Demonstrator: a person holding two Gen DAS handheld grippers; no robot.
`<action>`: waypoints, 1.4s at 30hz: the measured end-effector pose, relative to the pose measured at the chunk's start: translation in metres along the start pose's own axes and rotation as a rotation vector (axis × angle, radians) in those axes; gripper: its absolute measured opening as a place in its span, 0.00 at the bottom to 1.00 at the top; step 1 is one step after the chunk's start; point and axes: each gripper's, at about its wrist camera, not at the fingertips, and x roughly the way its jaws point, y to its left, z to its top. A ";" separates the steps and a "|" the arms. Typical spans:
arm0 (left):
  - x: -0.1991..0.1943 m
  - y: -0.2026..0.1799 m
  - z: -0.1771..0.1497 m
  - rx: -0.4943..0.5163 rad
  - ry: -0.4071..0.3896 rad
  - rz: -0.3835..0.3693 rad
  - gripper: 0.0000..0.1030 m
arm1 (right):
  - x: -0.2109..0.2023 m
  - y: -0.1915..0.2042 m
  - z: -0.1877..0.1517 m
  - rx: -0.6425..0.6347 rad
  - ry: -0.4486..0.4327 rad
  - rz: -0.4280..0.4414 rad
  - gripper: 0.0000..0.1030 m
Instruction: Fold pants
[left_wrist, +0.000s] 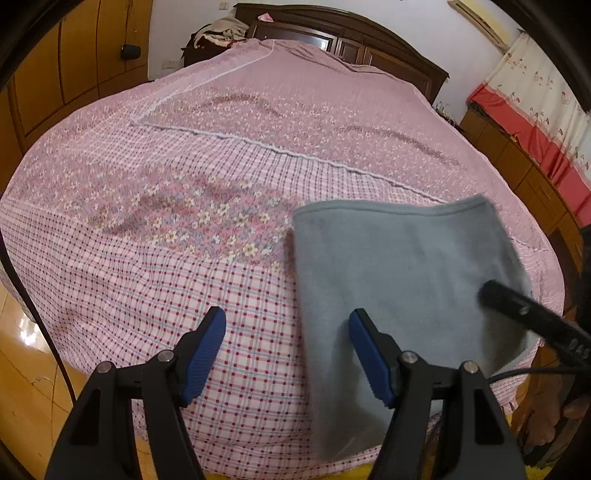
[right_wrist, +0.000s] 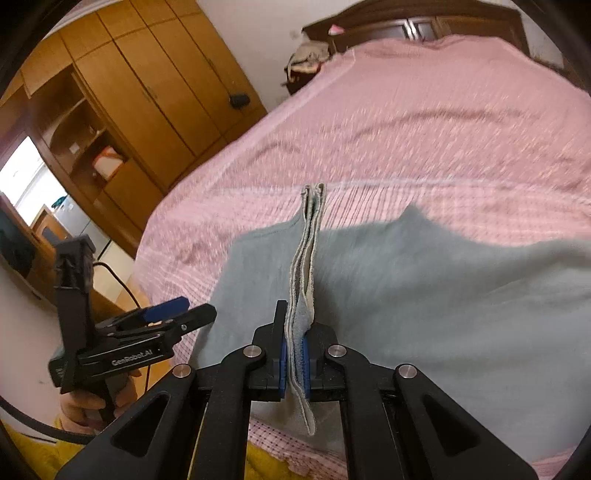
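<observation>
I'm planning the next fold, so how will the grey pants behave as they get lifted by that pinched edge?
Probably floppy: the grey pants drape and sag away from the right hand-held gripper, which is shut on a bunched edge. They look soft and fleecy, so they will likely cling to the bedspread rather than slide. Stacked layers at the pinch may slip apart.

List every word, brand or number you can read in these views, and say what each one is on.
"GenRobot.AI": white lettering on the black body of the left tool, seen from the right wrist view.
White characters on the right tool's black body in the left wrist view: too blurred to read.
No other text is legible.
</observation>
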 end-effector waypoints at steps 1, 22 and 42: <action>-0.002 -0.002 0.001 0.007 -0.004 0.000 0.70 | -0.005 0.000 0.001 -0.002 -0.012 -0.006 0.07; -0.017 -0.051 0.013 0.101 -0.032 -0.046 0.70 | -0.105 -0.031 0.008 0.058 -0.220 -0.090 0.07; -0.006 -0.096 0.013 0.218 -0.022 -0.110 0.70 | -0.174 -0.058 0.020 0.063 -0.350 -0.244 0.07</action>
